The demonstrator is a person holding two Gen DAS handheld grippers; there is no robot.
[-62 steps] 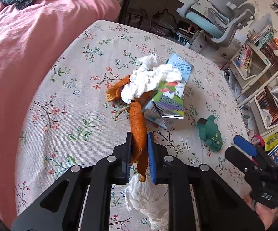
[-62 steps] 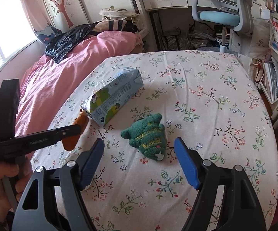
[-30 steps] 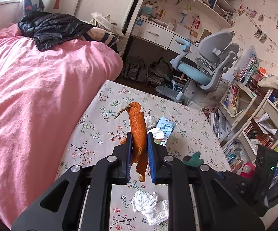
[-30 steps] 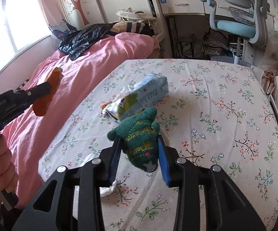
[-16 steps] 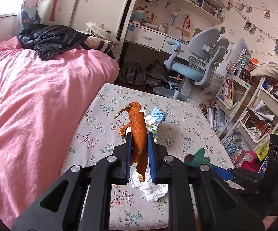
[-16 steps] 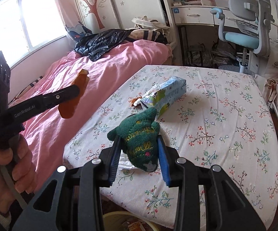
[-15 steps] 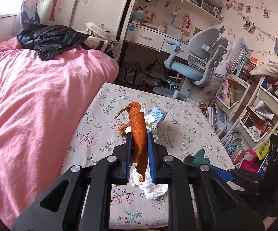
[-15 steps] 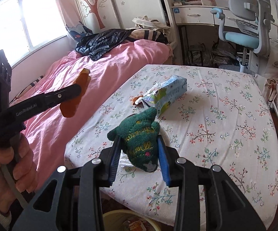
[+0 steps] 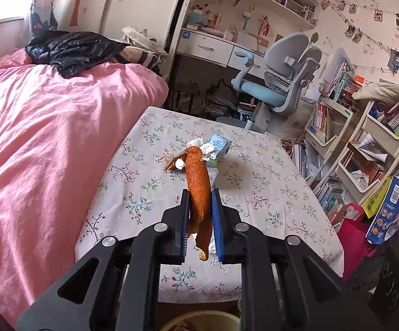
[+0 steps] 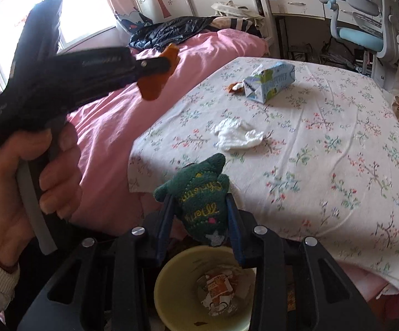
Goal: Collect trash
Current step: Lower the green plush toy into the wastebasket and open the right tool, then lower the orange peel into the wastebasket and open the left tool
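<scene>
My left gripper (image 9: 201,215) is shut on a long strip of orange peel (image 9: 198,182), held in the air off the near edge of the floral table (image 9: 268,182). In the right wrist view the same left gripper (image 10: 158,63) and peel (image 10: 155,87) show at upper left, gripped by a hand (image 10: 33,182). My right gripper (image 10: 199,220) is shut on a green knitted toy (image 10: 199,195), just above a yellow bin (image 10: 177,295) holding paper scraps. On the table lie a milk carton (image 10: 271,81), a white tissue (image 10: 236,135) and a peel scrap (image 10: 231,87).
A pink bed (image 9: 42,149) runs along the table's left side. Behind the table stand a grey and blue desk chair (image 9: 279,82) and a desk; bookshelves (image 9: 365,151) and bags fill the right. The bin's rim (image 9: 205,320) shows below the left gripper.
Both grippers have pulled back off the table toward its near edge, each keeping its load. The yellow bin has come fully into the right wrist view, under the toy.
</scene>
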